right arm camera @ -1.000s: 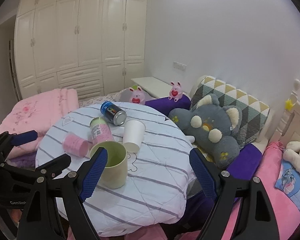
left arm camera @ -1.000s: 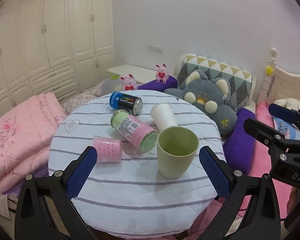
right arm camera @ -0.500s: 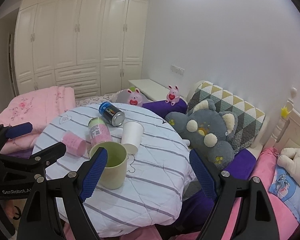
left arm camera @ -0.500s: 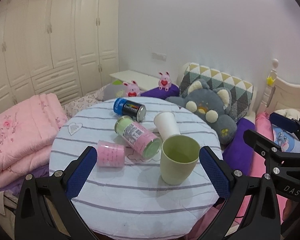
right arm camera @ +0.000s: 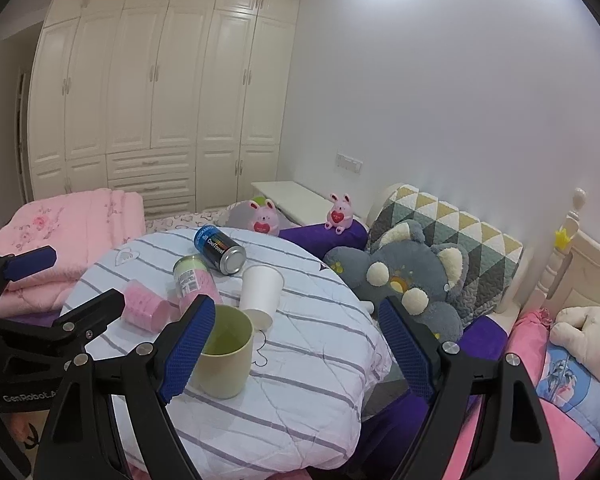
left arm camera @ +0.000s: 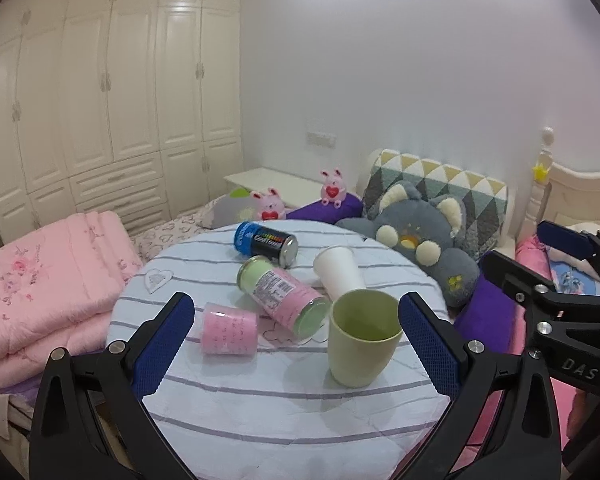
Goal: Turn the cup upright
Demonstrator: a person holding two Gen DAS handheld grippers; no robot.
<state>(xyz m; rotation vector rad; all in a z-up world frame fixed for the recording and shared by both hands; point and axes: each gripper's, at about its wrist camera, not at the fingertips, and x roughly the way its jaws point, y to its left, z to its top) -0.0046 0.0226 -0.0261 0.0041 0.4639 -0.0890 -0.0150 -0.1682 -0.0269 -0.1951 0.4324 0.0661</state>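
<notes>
A light green cup [left arm camera: 362,338] stands upright on the round striped table [left arm camera: 260,412]; it also shows in the right wrist view [right arm camera: 225,350]. A white paper cup [left arm camera: 338,272] lies on its side behind it, seen too in the right wrist view [right arm camera: 261,296]. A pink cup [left arm camera: 230,328] lies on its side to the left. My left gripper [left arm camera: 296,340] is open and empty, held back above the table's near edge. My right gripper [right arm camera: 298,356] is open and empty, to the right of the green cup.
A pink-labelled jar [left arm camera: 282,296] and a blue can [left arm camera: 266,238] lie on the table. A grey plush [left arm camera: 424,236], purple cushions and pink bedding crowd the right. A folded pink quilt [left arm camera: 48,276] lies at left. White wardrobes [left arm camera: 100,100] stand behind.
Both grippers have drawn back and risen from the table, so the objects look smaller and lower. The green cup stays upright where it stood.
</notes>
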